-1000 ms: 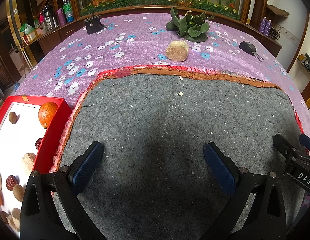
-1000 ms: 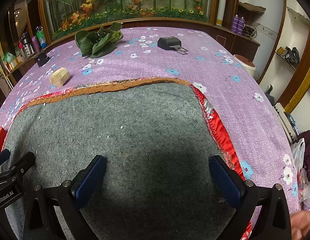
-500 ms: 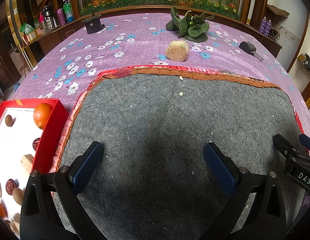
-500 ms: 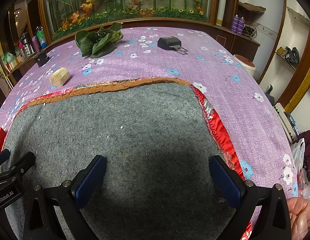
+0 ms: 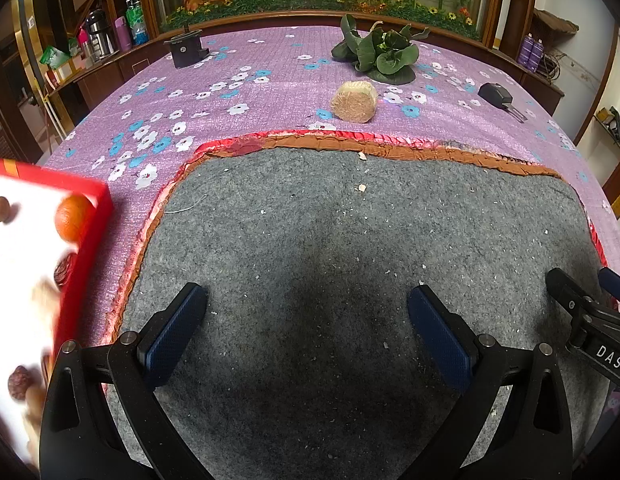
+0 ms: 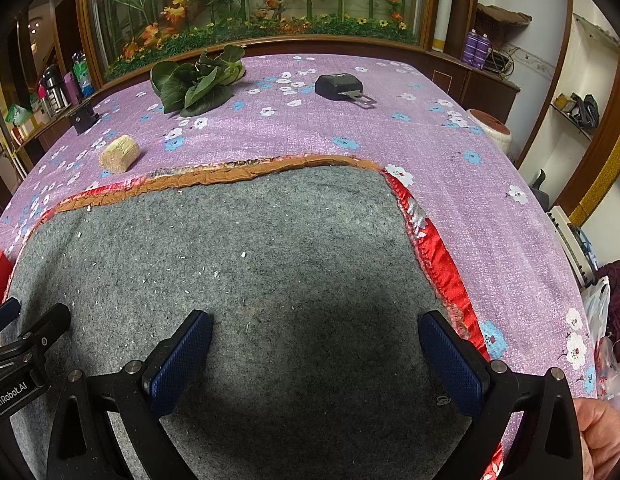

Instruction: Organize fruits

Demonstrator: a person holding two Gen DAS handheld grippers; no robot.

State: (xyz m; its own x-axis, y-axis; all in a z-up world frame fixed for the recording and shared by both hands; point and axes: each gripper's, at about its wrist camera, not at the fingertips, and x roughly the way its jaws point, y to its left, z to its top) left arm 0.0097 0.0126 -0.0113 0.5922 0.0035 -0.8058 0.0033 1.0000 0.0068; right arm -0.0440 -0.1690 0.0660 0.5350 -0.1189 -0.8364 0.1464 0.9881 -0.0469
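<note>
Two grippers: both hang low over the gray mat, side by side, and neither holds anything.
Left gripper [image 5: 307, 320]: its blue pads are spread wide apart, with only mat between them.
Right gripper [image 6: 316, 346]: it is wide open too, with bare mat between its blue pads.
Hand [image 6: 604, 438]: a bit of a hand shows at the bottom right corner of the right view, just behind the right gripper.
Mat [image 5: 350, 260]: it is gray and fuzzy, with small white crumbs on it and a red and orange frill around its edge.
Box [image 5: 87, 240]: it is red with a white inside, just left of the mat and beside the left gripper. It looks blurry.
Fruits: they sit in the box. An orange [image 5: 71, 217] is by the far right wall. A small brown nut [image 5: 1, 209] is left of it. A dark red fruit [image 5: 65, 270] is closer, by the right wall, and another red one [image 5: 19, 380] is closer still. The pale bits near it are too blurry to tell.
Cloth [image 5: 269, 80]: it is purple with white and blue flowers, and it lies under the mat and the box.
Tan roll [image 5: 354, 101]: it lies on the cloth just past the far edge of the mat.
Greens [image 5: 380, 54]: a leafy bunch lies farther back, behind the roll.
Black key [image 6: 340, 87]: it lies on the cloth to the right of the greens.
Black block [image 5: 185, 48]: it stands far back on the left.
</note>
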